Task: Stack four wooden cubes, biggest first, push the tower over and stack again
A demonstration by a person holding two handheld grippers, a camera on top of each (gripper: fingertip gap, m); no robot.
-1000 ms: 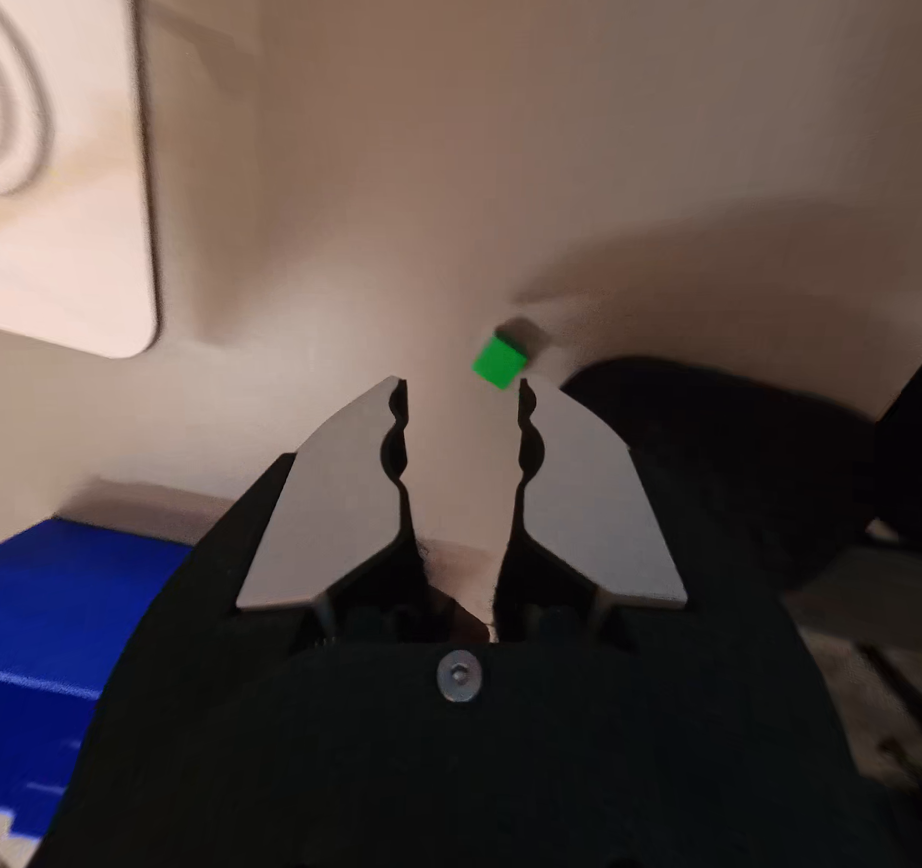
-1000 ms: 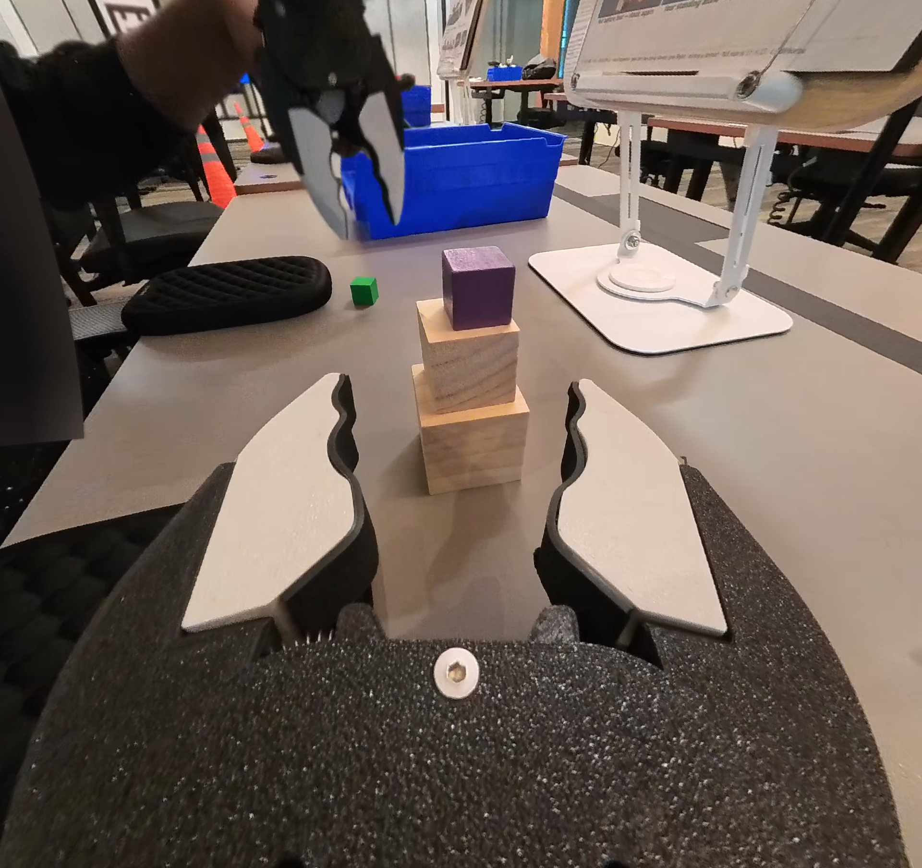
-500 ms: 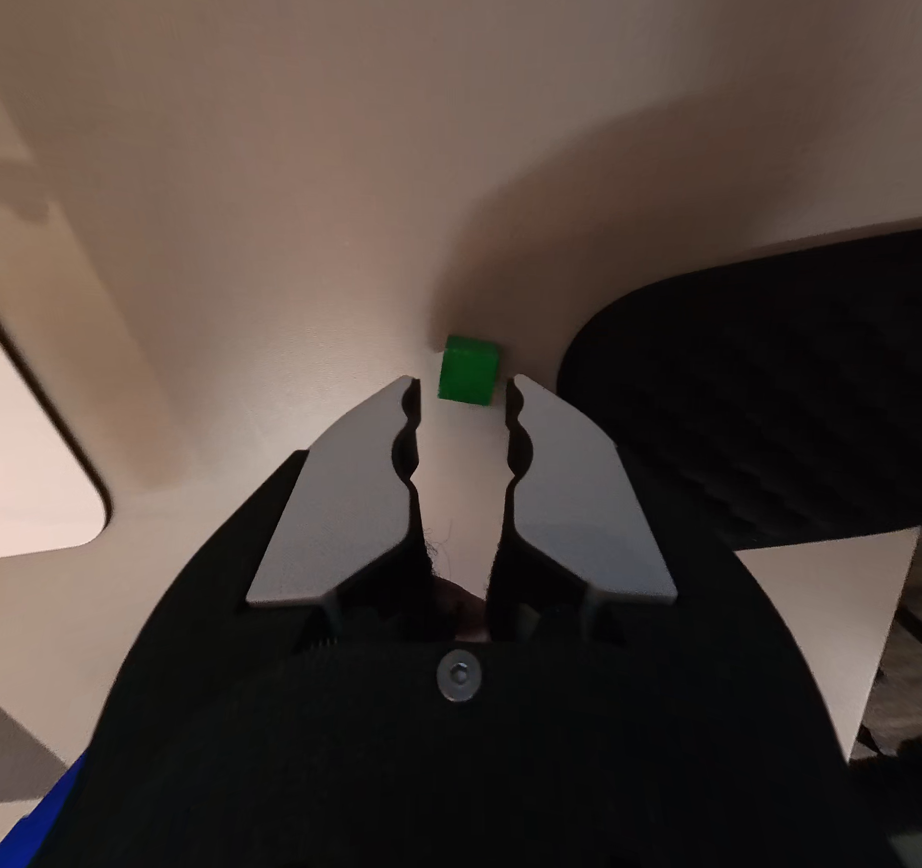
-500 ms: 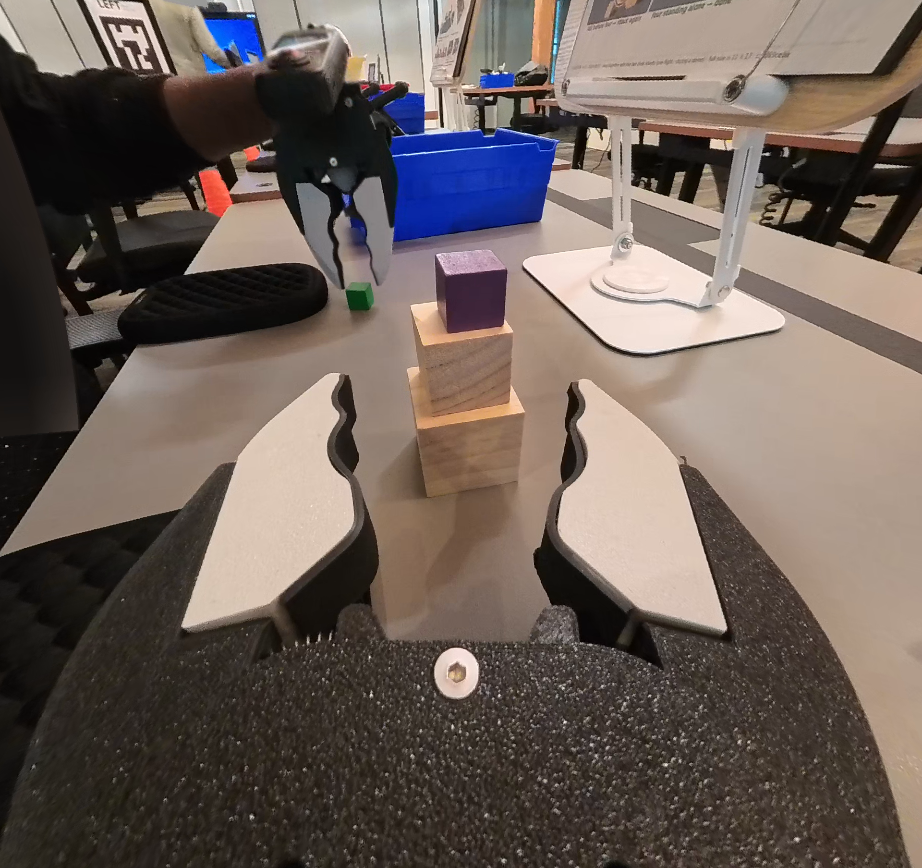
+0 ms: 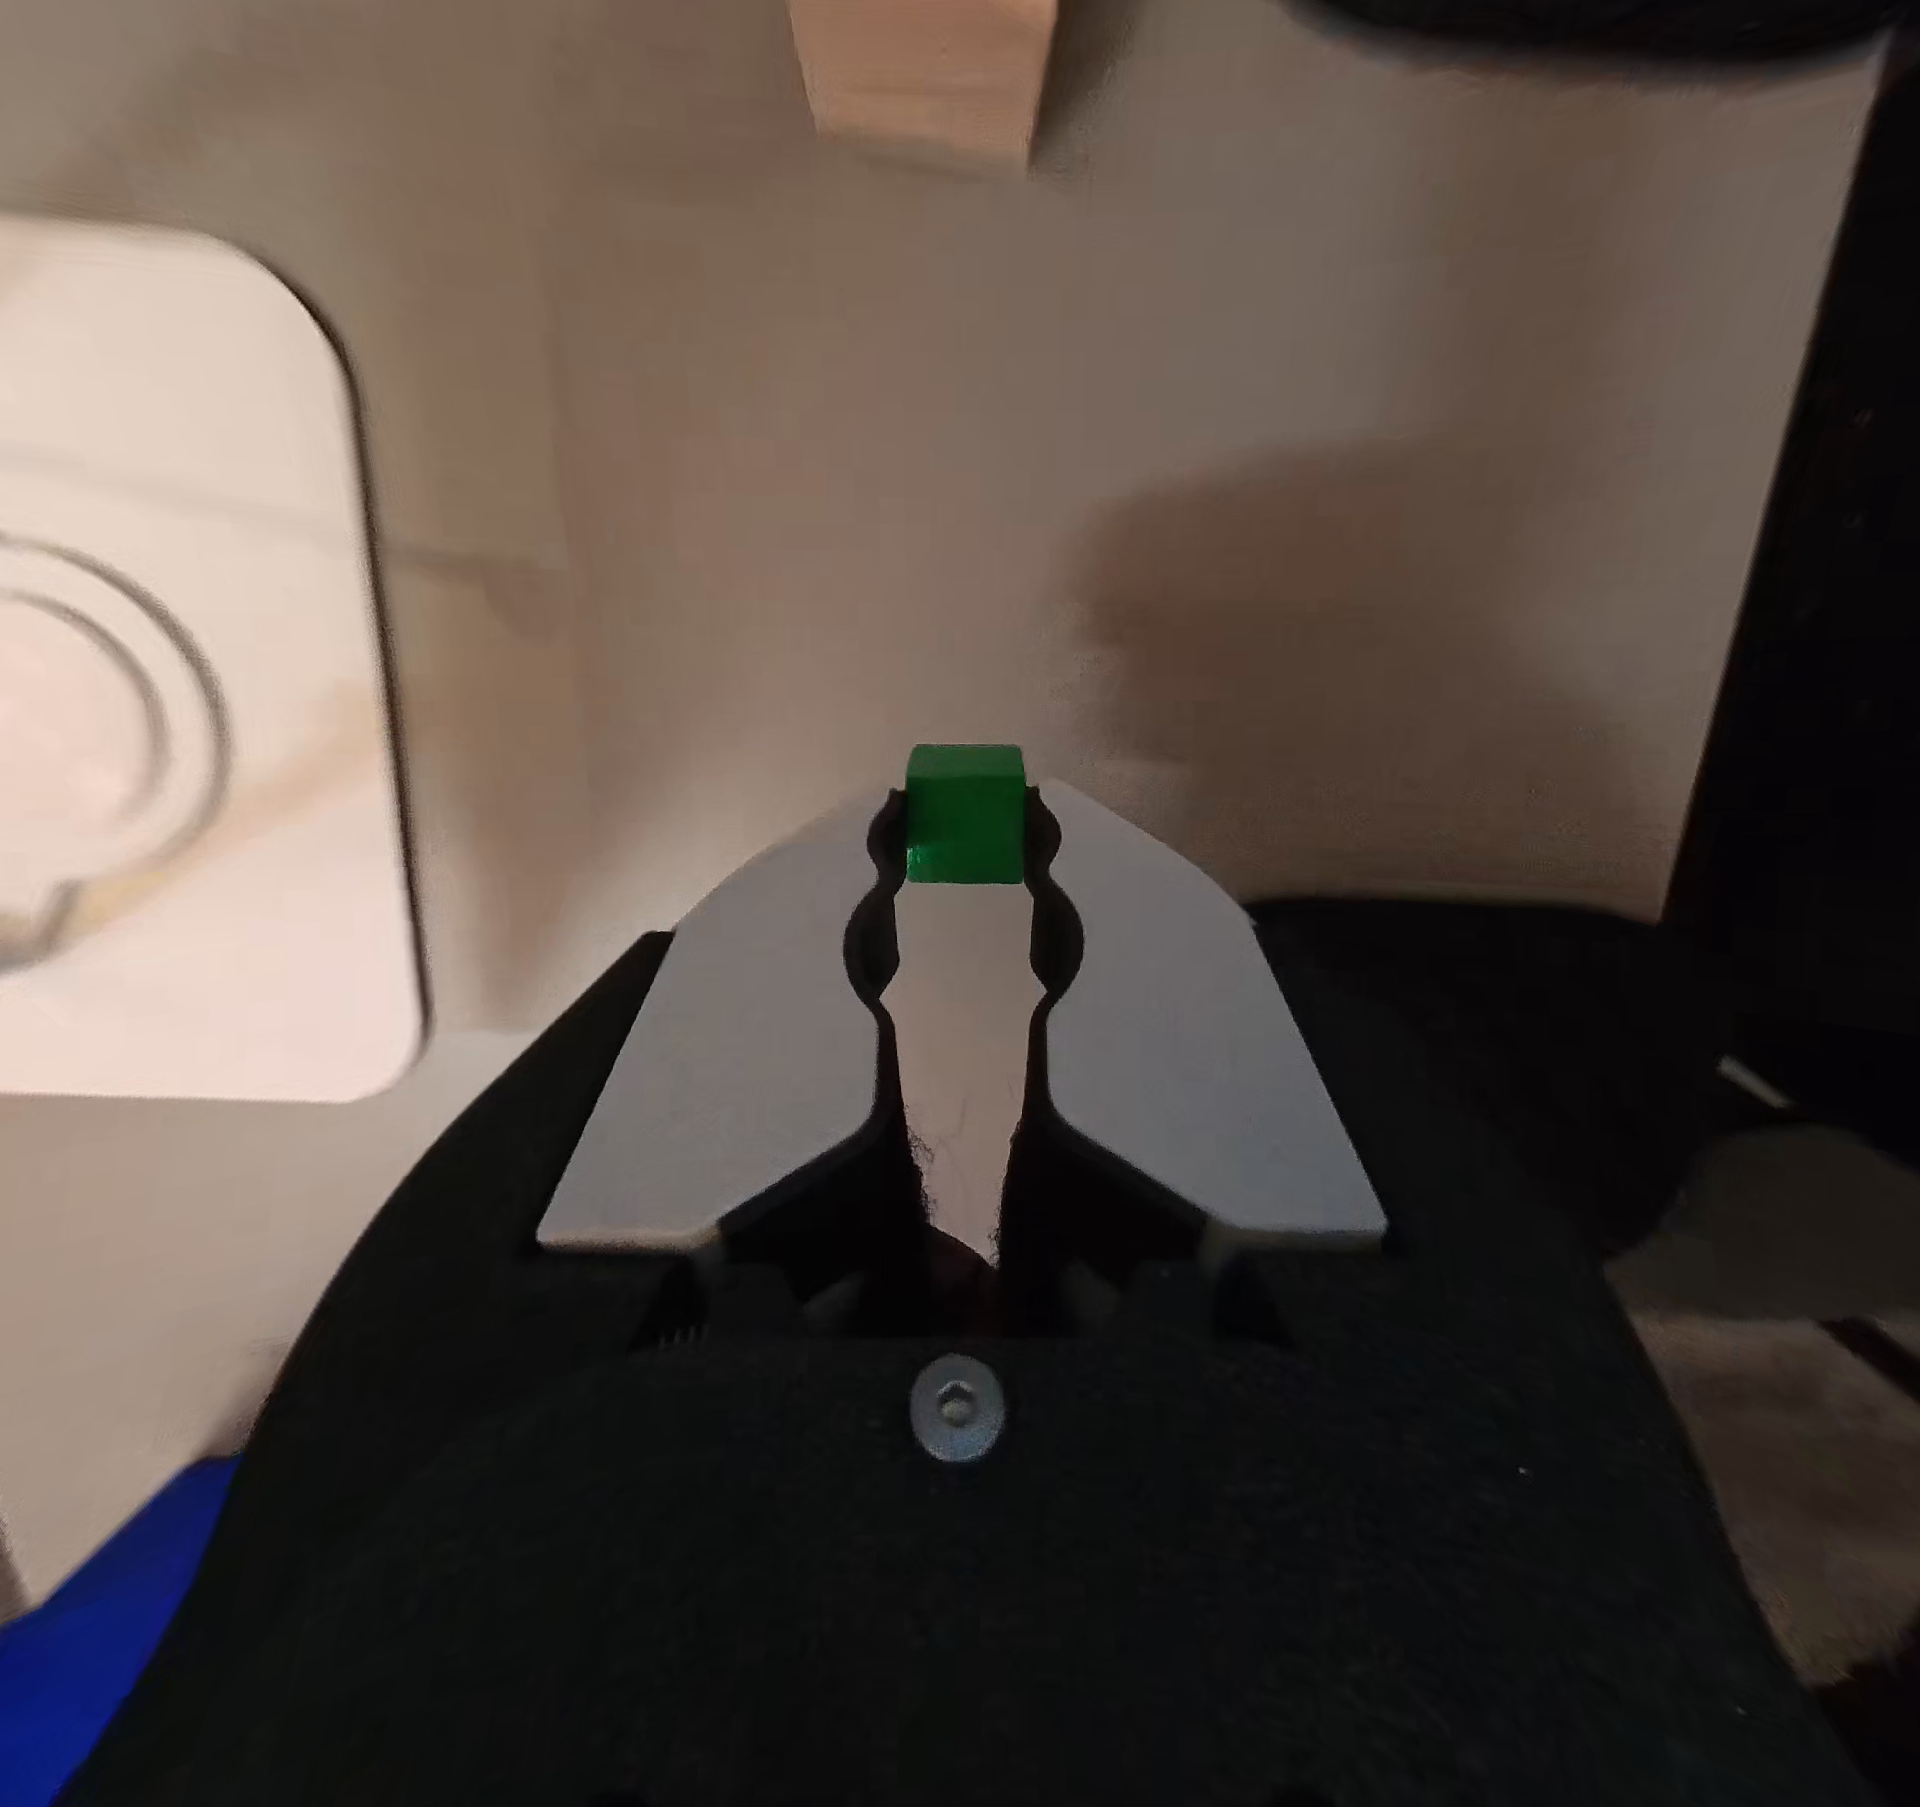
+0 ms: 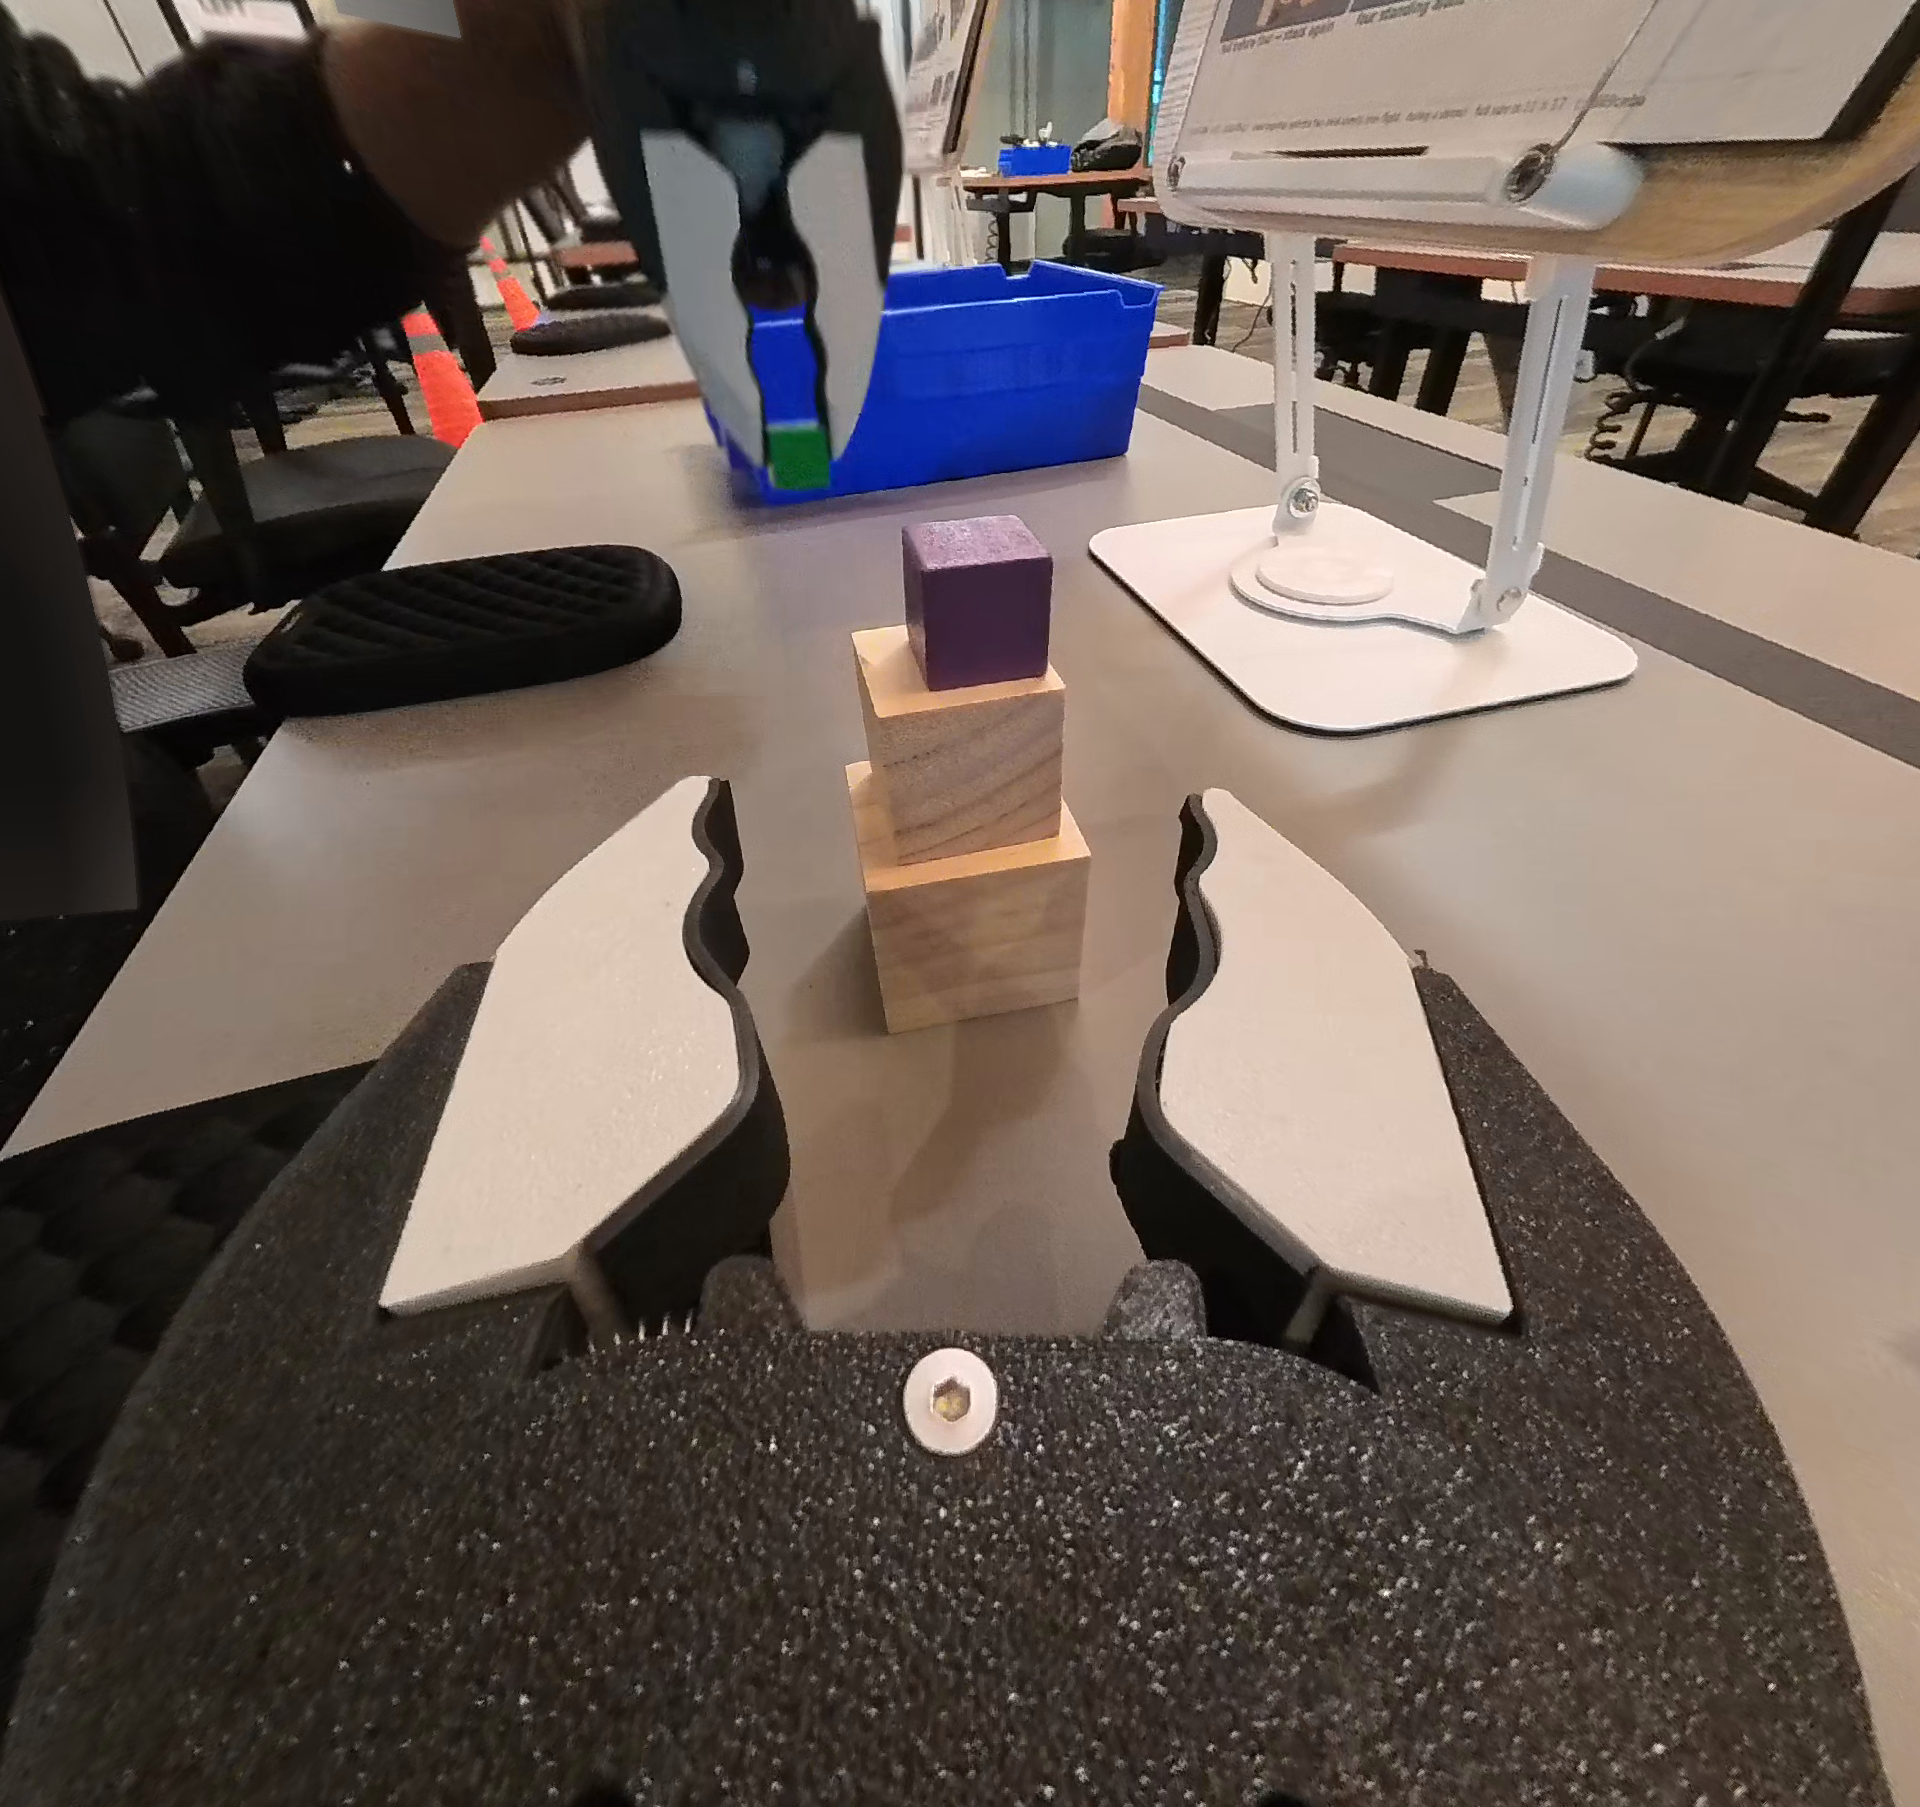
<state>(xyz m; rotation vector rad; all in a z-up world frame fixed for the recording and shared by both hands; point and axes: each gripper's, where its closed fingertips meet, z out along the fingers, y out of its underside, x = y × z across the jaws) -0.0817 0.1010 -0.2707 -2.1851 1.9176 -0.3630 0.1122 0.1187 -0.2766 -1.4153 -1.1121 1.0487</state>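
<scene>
On the grey table (image 6: 1455,926), my left claw (image 5: 964,827), which hung over the little green block (image 5: 964,822) a moment ago, now pinches it up in the air, while my right claw (image 6: 961,884) stays spread wide around the wooden block tower (image 6: 971,822).

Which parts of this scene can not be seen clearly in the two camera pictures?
- Purple cube: absent from the left wrist view; only a blurred pale wooden block shows, cut by the top edge.
- Small green cube: blurred in the right wrist view, its sides covered by the left gripper's fingers.
- Blue plastic bin: inside hidden by its wall.
</scene>
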